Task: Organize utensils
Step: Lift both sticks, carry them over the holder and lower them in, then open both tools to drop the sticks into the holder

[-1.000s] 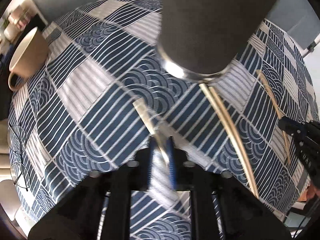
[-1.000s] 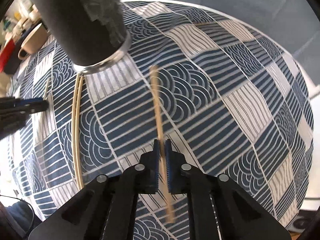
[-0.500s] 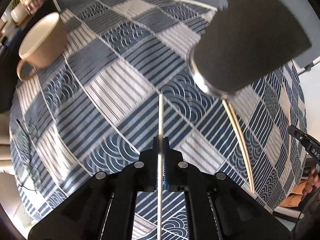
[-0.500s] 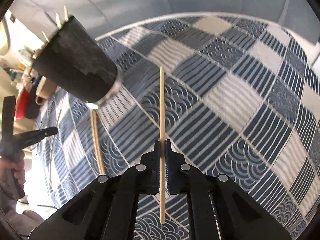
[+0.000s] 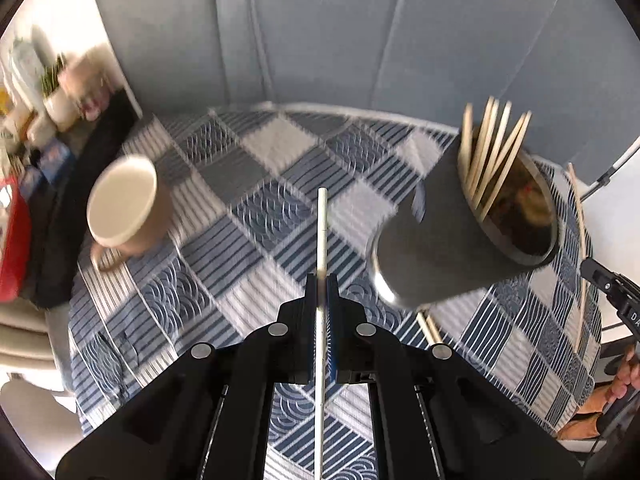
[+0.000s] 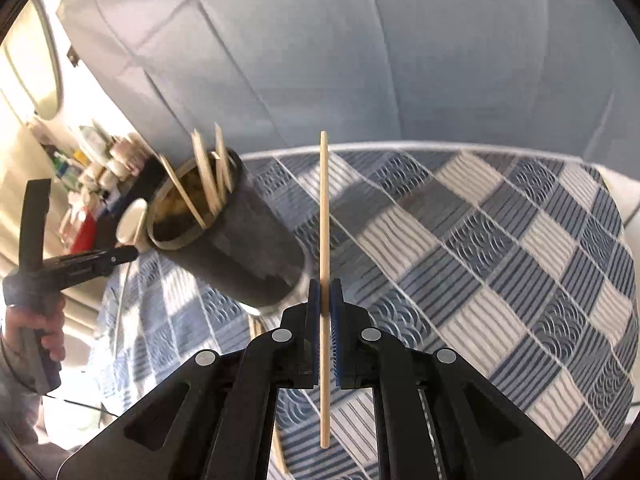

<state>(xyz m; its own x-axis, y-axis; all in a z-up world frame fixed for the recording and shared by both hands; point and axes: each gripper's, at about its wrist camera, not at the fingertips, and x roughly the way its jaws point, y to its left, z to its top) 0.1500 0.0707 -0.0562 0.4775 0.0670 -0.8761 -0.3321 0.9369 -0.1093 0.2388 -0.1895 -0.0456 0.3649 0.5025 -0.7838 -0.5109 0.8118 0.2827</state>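
Both grippers have been lifted higher above the desk (image 5: 280,152). One white stick (image 5: 321,236) is pinched in the left gripper (image 5: 321,292), left of the dark cup (image 5: 460,236). One wooden chopstick (image 6: 324,220) is pinched in the right gripper (image 6: 324,300), right of the cup.

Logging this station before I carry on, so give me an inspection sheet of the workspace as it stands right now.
Surface: blue and white patterned tablecloth.
Job's things: dark cup holding wooden chopsticks; a pair of chopsticks lies at its base.
Clutter: beige mug.
Grippers: left gripper shut on a pale chopstick; right gripper shut on a wooden chopstick.
Cables: thin dark wire at table edge.
Surroundings: grey sofa, cluttered shelf.
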